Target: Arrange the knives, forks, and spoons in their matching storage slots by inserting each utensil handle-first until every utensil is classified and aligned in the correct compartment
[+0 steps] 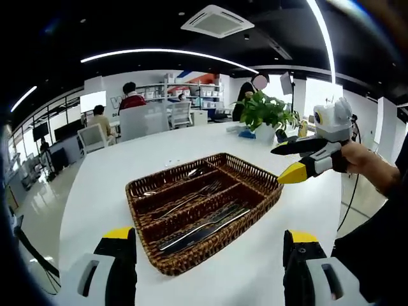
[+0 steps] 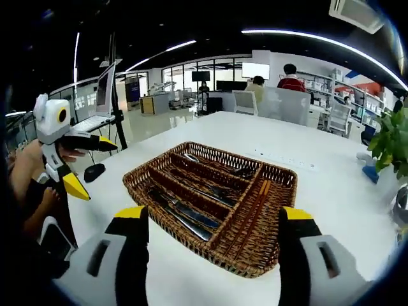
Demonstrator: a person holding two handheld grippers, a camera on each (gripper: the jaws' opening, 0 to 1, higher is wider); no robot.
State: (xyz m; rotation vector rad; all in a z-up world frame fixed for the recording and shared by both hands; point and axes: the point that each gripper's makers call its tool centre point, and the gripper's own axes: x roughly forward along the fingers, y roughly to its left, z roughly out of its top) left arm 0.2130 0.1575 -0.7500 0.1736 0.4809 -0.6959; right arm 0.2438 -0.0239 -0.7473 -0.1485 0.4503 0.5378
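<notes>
A brown wicker cutlery basket (image 1: 135,191) (image 2: 245,264) stands on the white table (image 1: 102,185), split into long slots. Knives (image 1: 204,231) (image 2: 182,215) lie in one outer slot, forks (image 1: 191,199) (image 2: 213,190) in the middle one, and spoons (image 1: 175,180) fill the other outer slot. My left gripper (image 1: 209,258) (image 2: 101,171) is open and empty, just short of the basket's knife side. From the opposite side my right gripper (image 2: 215,245) (image 1: 292,160) also stands open with nothing between its fingers, held in a hand above the table edge.
A potted plant (image 1: 266,115) (image 2: 392,143) stands on the table beyond the basket. Bare tabletop surrounds the basket on all sides. Office chairs, desks and seated people (image 1: 131,97) are in the background.
</notes>
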